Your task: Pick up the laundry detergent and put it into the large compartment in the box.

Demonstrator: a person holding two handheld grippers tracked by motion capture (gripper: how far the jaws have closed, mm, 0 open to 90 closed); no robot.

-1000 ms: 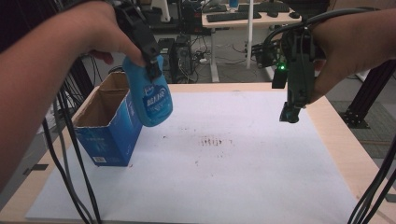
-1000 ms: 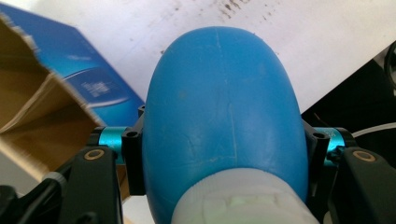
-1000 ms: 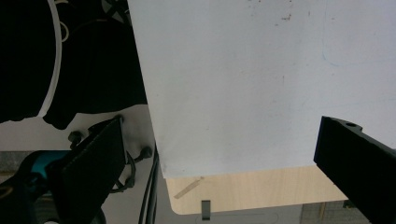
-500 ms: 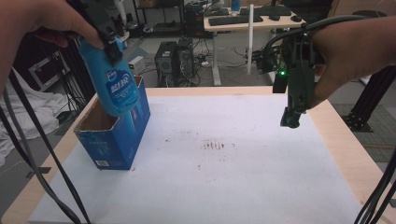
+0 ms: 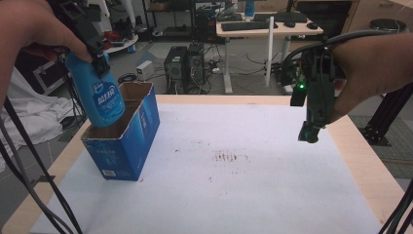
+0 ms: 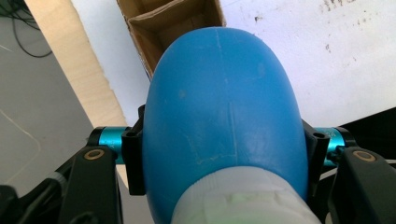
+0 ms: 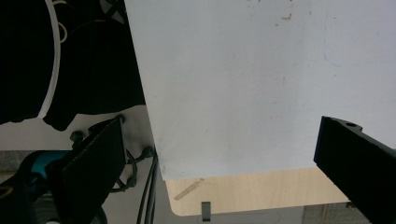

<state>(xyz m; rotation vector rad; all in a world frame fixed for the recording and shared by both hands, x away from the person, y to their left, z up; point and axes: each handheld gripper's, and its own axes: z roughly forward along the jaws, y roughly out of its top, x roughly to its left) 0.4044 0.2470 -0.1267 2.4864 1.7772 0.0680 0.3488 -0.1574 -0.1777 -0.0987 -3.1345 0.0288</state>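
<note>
One blue bottle (image 5: 101,100) shows at the upper left of the high view, and the same bottle (image 6: 223,112) sits at the centre of the left gripper view. One open blue cardboard box (image 5: 124,136) stands at the left of the high view. One white sheet (image 5: 229,170) covers one wooden table (image 5: 363,161) across the lower half of that view. Two grippers are counted there: the left gripper (image 5: 90,41) at the upper left and the right gripper (image 5: 311,124) at the right. Two hands hold them, a left hand (image 5: 29,24) and a right hand (image 5: 370,63). One white desk (image 5: 268,27) stands at the top centre, and one computer tower (image 5: 176,66) stands on the floor beside it.
</note>
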